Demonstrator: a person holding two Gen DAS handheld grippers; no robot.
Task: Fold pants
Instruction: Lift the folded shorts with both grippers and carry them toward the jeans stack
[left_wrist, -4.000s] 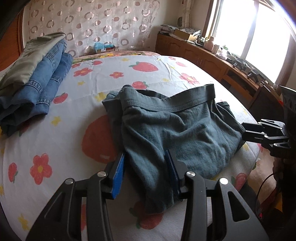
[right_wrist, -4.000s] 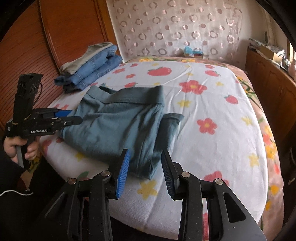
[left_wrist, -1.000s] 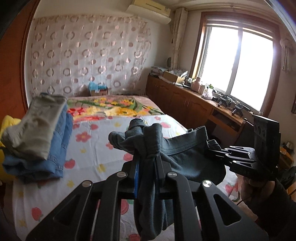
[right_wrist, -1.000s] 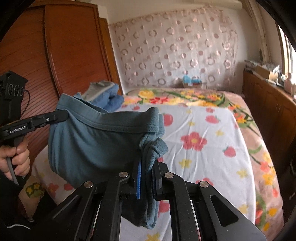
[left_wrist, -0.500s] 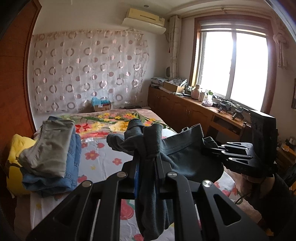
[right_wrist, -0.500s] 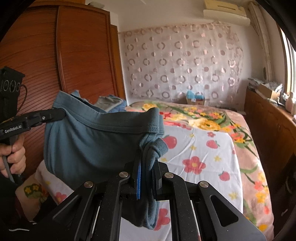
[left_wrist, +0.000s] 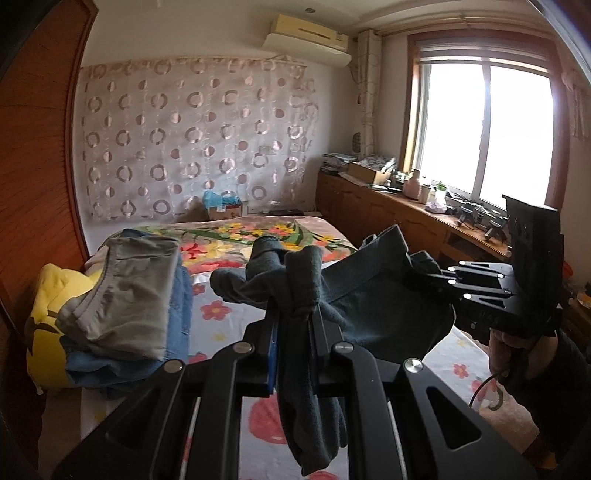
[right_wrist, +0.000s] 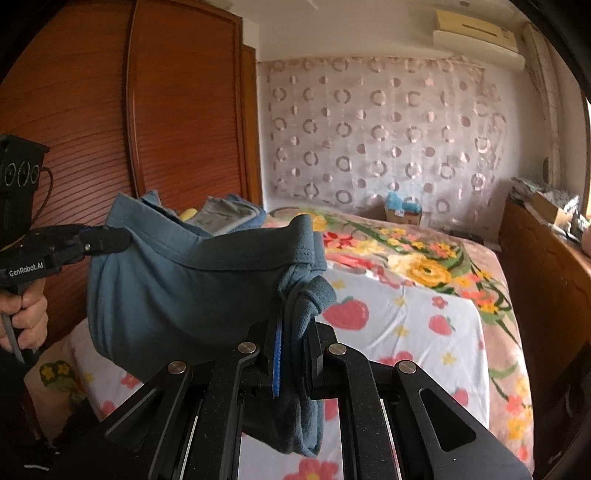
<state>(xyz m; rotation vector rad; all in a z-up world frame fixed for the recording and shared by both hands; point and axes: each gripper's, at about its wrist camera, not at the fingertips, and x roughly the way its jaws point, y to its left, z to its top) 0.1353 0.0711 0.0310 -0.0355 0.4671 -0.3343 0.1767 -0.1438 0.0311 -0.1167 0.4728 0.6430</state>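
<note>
Over the near edge of the big flowery bed (left_wrist: 221, 321), the soft, saggy blue-grey pants (right_wrist: 177, 295) hang in the air between my two grippers, my left gripper (left_wrist: 293, 332) and my right gripper (right_wrist: 293, 339) each pinched tight on a bunched-up end.

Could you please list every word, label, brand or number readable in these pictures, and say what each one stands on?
"GenRobot.AI": white lettering on the side of the black left gripper, seen in the right wrist view.
White ring-shaped marks on the black box atop that gripper: no readable figures.
Printing on the small cardboard box beyond the bed's far end: too small to read.
Cream air conditioner on the wall: no legible brand.
</note>
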